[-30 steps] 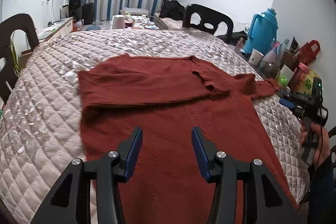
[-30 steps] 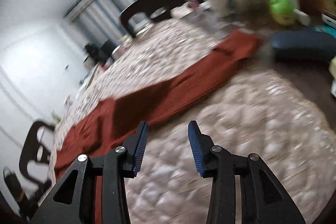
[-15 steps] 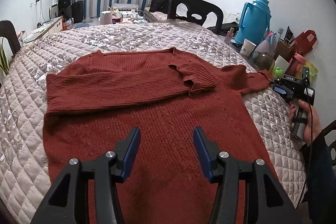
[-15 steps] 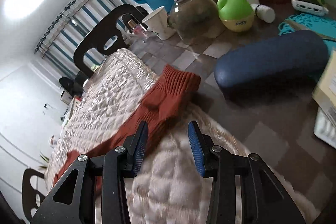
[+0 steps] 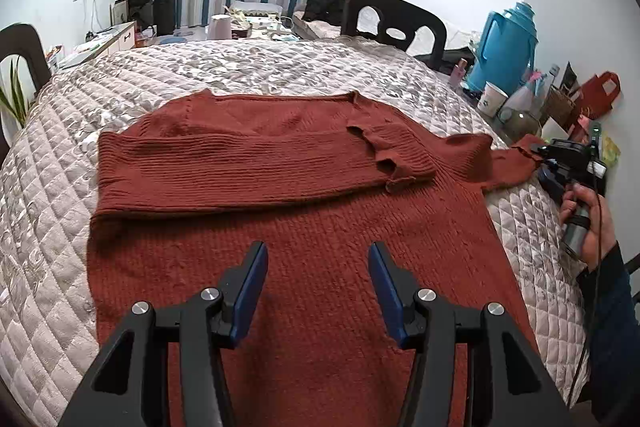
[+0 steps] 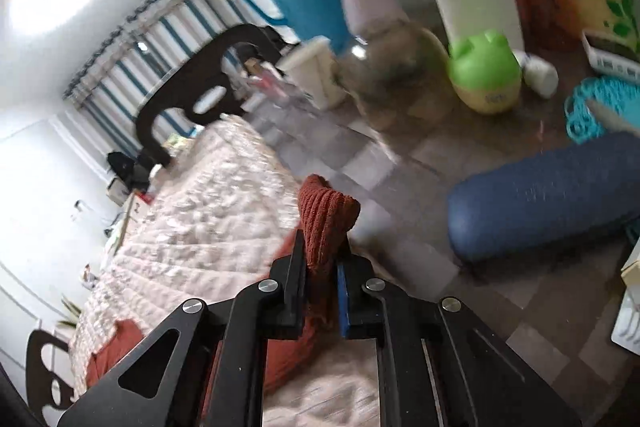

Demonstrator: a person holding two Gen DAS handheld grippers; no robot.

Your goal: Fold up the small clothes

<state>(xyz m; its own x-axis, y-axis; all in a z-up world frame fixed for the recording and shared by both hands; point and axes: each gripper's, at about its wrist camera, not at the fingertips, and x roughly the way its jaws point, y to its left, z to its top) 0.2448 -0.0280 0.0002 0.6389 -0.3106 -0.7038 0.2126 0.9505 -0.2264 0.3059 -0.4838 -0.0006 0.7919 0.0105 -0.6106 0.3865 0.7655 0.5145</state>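
Observation:
A rust-red knit sweater (image 5: pixel 304 187) lies flat on the quilted table cover (image 5: pixel 48 211). Its left sleeve is folded across the chest; its right sleeve stretches out to the right edge. My left gripper (image 5: pixel 316 283) is open and empty, hovering over the sweater's lower body. My right gripper (image 6: pixel 322 267) is shut on the cuff of the right sleeve (image 6: pixel 326 215), which sticks up between the fingers. In the left wrist view the right gripper (image 5: pixel 568 155) shows at the sleeve's end, held by a hand.
Right of the sleeve stand a blue thermos (image 5: pixel 506 51), a paper cup (image 5: pixel 491 99), a glass jar (image 6: pixel 400 79), a green frog-shaped pot (image 6: pixel 486 67) and a dark blue case (image 6: pixel 548 191). Dark chairs (image 5: pixel 394 23) stand behind the table and at its left.
My right gripper moved up to the sleeve cuff and closed on it. My left gripper stayed open over the sweater's lower part, shifting only a little.

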